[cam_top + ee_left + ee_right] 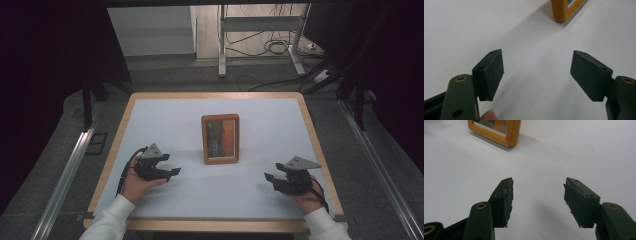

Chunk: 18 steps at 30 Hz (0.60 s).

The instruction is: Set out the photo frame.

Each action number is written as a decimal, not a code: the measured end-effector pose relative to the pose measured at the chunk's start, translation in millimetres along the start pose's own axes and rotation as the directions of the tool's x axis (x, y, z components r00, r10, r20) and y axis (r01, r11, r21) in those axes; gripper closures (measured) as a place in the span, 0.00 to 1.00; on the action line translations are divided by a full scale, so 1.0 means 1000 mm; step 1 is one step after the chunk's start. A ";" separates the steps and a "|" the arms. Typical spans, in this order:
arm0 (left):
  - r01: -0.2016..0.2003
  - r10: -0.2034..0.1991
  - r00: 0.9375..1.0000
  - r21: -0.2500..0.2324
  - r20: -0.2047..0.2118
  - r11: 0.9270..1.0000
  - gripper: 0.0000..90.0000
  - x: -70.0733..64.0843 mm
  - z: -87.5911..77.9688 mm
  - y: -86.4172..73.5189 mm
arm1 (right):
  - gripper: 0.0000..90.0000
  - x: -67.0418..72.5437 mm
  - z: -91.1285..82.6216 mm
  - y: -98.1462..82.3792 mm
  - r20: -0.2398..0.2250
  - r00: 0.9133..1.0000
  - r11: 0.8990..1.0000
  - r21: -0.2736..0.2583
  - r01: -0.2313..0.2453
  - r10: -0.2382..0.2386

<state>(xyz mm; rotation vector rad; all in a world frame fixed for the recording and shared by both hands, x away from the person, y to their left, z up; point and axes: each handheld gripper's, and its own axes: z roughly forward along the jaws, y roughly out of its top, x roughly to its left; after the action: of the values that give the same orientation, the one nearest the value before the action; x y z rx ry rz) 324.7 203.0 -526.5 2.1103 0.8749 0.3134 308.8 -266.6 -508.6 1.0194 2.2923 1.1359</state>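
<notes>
A wooden picture frame [220, 138] stands upright at the middle of the white table top [180, 120], its picture side facing the person. My left gripper [174, 172] rests low at the front left, open, with nothing between its pads [491, 72]. A corner of the picture frame [564, 10] shows far ahead of it. My right gripper [268, 177] sits at the front right, open and empty, its pads [507, 197] apart over bare table. The picture frame [496, 131] lies off to its upper left. Both grippers are well apart from the frame.
The table has a light wooden rim [315, 140]. Beyond its far edge stand metal legs of a rack [222, 45] with loose cables [270, 47] on the floor. Dark curtains close off both sides. A rail [70, 165] runs along the left.
</notes>
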 end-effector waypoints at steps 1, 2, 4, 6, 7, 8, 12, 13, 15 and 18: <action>-0.001 0.001 1.000 0.001 0.000 1.000 0.29 -0.001 0.000 0.000 | 0.44 -0.002 -0.003 -0.003 0.006 1.000 1.000 -0.005 -0.013 0.013; -0.003 0.003 1.000 0.003 0.000 1.000 0.29 -0.002 0.001 0.000 | 0.44 -0.004 -0.007 -0.006 0.009 1.000 1.000 -0.012 -0.029 0.029; -0.005 0.005 1.000 0.008 0.001 1.000 0.29 -0.003 0.002 0.000 | 0.43 -0.006 -0.011 -0.010 0.006 0.999 0.999 -0.018 -0.046 0.046; -0.008 0.008 1.000 0.009 0.002 1.000 0.29 -0.005 0.002 0.000 | 0.43 -0.006 -0.013 -0.013 0.006 0.999 0.999 -0.014 -0.042 0.042; -0.007 0.007 1.000 0.009 0.005 1.000 0.29 -0.006 0.002 0.000 | 0.43 -0.007 -0.014 -0.015 0.006 0.999 0.999 -0.012 -0.039 0.039; -0.008 0.008 1.000 0.008 0.005 1.000 0.29 -0.006 0.002 -0.001 | 0.42 -0.008 -0.015 -0.016 0.007 0.999 0.999 -0.011 -0.041 0.041; -0.013 0.013 1.000 0.011 0.006 1.000 0.29 -0.009 0.003 -0.001 | 0.41 -0.010 -0.011 -0.018 0.021 0.999 0.999 0.006 -0.048 0.048; -0.014 0.014 1.000 0.011 0.006 1.000 0.29 -0.009 0.003 -0.001 | 0.41 -0.010 -0.009 -0.019 0.020 0.999 0.999 0.013 -0.043 0.042; -0.016 0.016 1.000 0.009 0.003 1.000 0.29 -0.009 0.002 -0.001 | 0.40 -0.007 -0.007 -0.018 0.019 0.999 0.999 0.022 -0.026 0.026; -0.013 0.013 1.000 0.008 0.002 1.000 0.29 -0.009 0.002 -0.001 | 0.40 -0.005 -0.005 -0.016 0.017 1.000 1.000 0.020 -0.017 0.016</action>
<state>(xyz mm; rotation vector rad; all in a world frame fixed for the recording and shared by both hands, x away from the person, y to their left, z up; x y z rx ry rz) 318.9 196.4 -528.3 2.1242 0.8635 0.3150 301.8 -280.1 -518.5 1.0533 2.2913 1.1086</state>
